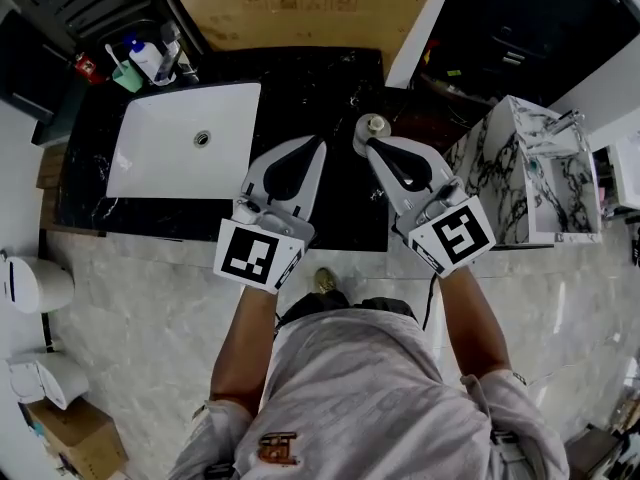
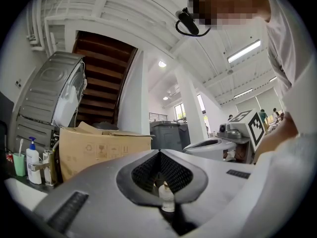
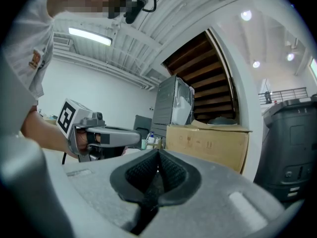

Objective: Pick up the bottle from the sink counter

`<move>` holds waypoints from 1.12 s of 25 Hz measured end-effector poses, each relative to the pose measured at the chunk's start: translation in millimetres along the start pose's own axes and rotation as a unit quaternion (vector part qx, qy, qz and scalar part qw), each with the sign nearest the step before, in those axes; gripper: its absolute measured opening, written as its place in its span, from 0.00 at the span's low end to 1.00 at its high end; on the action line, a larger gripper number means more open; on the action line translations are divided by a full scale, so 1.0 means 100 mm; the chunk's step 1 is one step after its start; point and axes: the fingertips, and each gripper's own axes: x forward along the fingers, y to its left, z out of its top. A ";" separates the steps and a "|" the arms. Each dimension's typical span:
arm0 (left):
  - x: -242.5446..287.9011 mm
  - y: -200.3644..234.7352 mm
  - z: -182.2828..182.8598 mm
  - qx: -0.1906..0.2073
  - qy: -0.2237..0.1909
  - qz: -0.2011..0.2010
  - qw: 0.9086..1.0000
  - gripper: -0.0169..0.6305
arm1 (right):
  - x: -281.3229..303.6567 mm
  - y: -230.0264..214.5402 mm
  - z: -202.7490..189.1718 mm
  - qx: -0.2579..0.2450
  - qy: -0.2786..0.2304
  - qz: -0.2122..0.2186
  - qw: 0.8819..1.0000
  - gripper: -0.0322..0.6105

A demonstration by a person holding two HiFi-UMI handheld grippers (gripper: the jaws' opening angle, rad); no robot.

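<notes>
Right now, far L at back of black counter point(image 1: 300, 78): soap pump point(image 1: 146, 58) and green cup point(image 1: 126, 76), close together by sink's far corner. Next, white sink point(image 1: 170, 158), sunk into counter's L half. Behind counter, cardboard box point(image 1: 300, 8) along far edge. Then L gripper point(image 1: 320, 140), hovering over counter just R of sink, marker cube toward person; jaws pressed together at tips, pinching nothing. In L gripper view, small white bottle point(image 2: 167, 197) seen thru oval gap behind closed tips, lying beyond jaws, not gripped. On counter, same bottle point(image 1: 373, 126) upright, R of sink, near counter's R end, just ahead of R gripper point(image 1: 368, 145); touching tip or not, can't tell. R gripper's jaws also pressed shut, w/ nothing btwn pads; points toward counter's back, roughly level w/ L gripper, tips near each other but apart. Far R, separate marble-pattern vanity point(image 1: 500, 168), well apart from bottle.
</notes>
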 end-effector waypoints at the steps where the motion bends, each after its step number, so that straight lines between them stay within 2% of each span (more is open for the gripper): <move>1: 0.03 0.03 -0.02 -0.001 0.001 -0.004 1.000 0.03 | 0.04 -0.02 -0.01 0.002 0.003 -0.004 1.000 0.05; 8: 0.21 0.23 -0.12 -0.012 0.008 -0.011 1.000 0.03 | 0.24 -0.21 -0.06 -0.010 0.015 -0.018 1.000 0.05; 11: 0.26 0.27 -0.13 -0.015 0.005 -0.009 1.000 0.03 | 0.29 -0.28 -0.12 -0.010 0.024 -0.017 1.000 0.11; 17: 0.33 0.30 -0.20 -0.022 0.009 0.004 1.000 0.03 | 0.35 -0.39 -0.33 -0.001 0.056 -0.003 0.998 0.28; 22: 0.37 0.32 -0.26 -0.025 0.014 0.016 0.999 0.03 | 0.44 -0.43 -0.58 0.017 0.090 0.027 0.995 0.50; 28: 0.39 0.37 -0.36 -0.017 0.018 0.025 0.999 0.03 | 0.54 -0.47 -0.94 0.036 0.129 0.050 0.990 0.61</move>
